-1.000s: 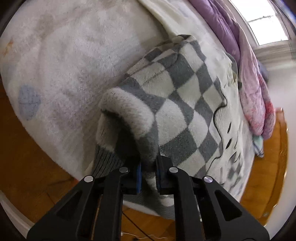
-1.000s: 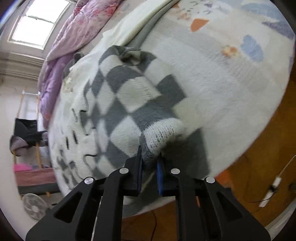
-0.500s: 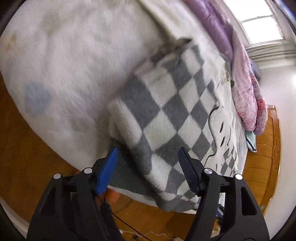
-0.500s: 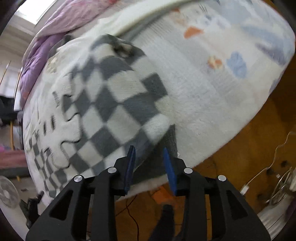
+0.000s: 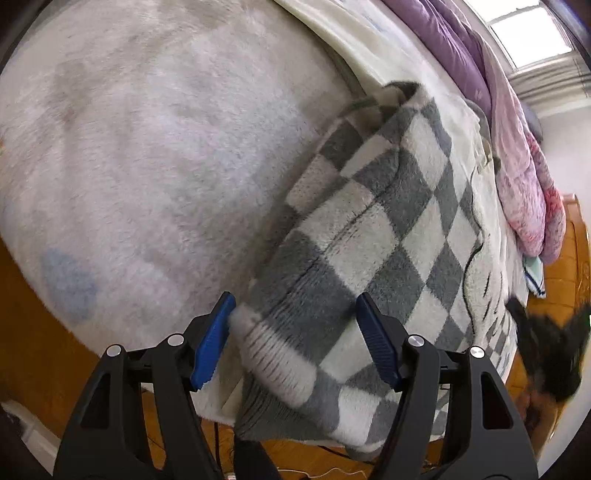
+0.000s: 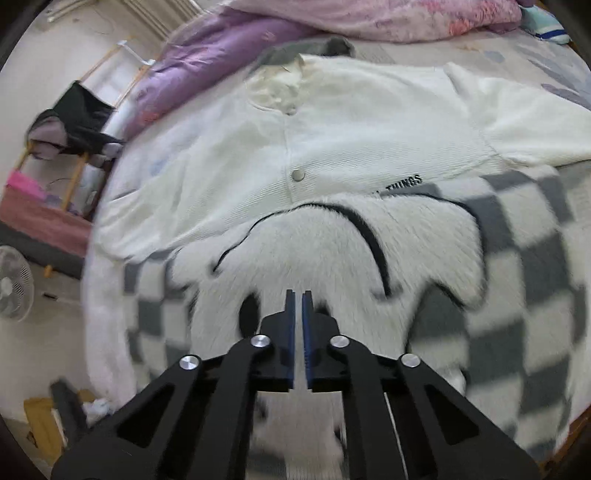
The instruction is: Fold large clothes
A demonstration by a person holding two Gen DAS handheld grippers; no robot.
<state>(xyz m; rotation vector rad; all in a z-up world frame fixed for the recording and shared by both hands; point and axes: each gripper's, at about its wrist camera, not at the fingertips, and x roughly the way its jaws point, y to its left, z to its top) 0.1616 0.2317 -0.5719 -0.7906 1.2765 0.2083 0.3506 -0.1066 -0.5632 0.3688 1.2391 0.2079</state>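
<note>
Sweater (image 6: pixel 332 266) overlaps jacket (image 6: pixel 332 122) on bed (image 5: pixel 147 147); quilt (image 6: pixel 332 18) behind.

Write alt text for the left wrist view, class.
The open left gripper hovers over the ribbed cuff edge of a grey-and-white checkered sweater folded on a fluffy white bed cover. Purple and pink quilts lie behind.

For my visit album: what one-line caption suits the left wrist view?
Open left gripper poised over the folded sleeve of a grey-and-white checked sweater lying on a fluffy white bed cover.

Bright daylight enters from a blown-out window (image 5: pixel 532 37) at upper right; fisheye bends edges, right wrist view motion-blurred.
</note>
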